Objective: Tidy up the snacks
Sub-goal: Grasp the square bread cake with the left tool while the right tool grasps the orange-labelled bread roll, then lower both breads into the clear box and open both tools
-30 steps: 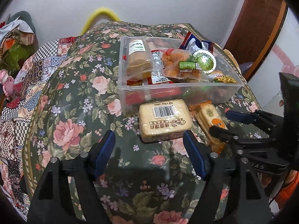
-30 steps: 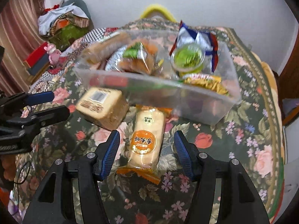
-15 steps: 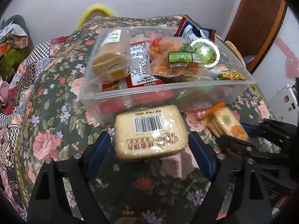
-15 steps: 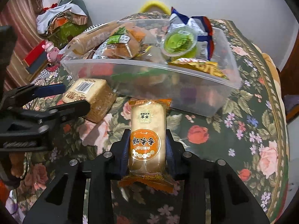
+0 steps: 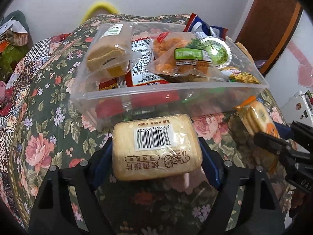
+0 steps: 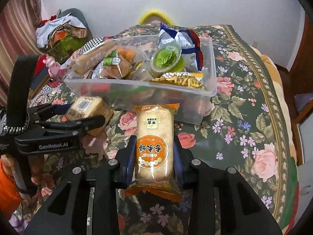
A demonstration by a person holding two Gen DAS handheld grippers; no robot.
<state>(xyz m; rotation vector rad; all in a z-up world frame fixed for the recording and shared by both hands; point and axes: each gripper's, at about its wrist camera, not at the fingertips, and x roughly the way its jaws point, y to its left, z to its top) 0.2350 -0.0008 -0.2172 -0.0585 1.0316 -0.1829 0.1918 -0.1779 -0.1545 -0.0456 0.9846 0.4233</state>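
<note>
A tan toast pack (image 5: 154,162) with a barcode label sits between the blue pads of my left gripper (image 5: 155,145), just in front of the clear plastic tub (image 5: 166,90). The jaws are closing and both pads press its sides. My right gripper (image 6: 154,139) is shut on an orange-labelled rice cracker pack (image 6: 154,129), held lengthwise and pointing at the tub (image 6: 137,86). In the right wrist view the left gripper (image 6: 82,113) grips the toast pack (image 6: 86,107) at the left. The cracker pack (image 5: 258,119) and right gripper (image 5: 272,134) show at the right of the left wrist view.
The tub holds several snack bags, a green jelly cup (image 6: 166,58) and a blue-white bag (image 6: 180,37). A floral cloth (image 6: 244,117) covers the round table, bare to the right of the tub. A clothes pile (image 6: 58,31) lies beyond the left edge. An orange sleeve (image 6: 7,186) shows.
The right gripper shut on the cracker pack and lifted it toward the tub. The left gripper moved forward around the toast pack and its pads closed onto its sides.
</note>
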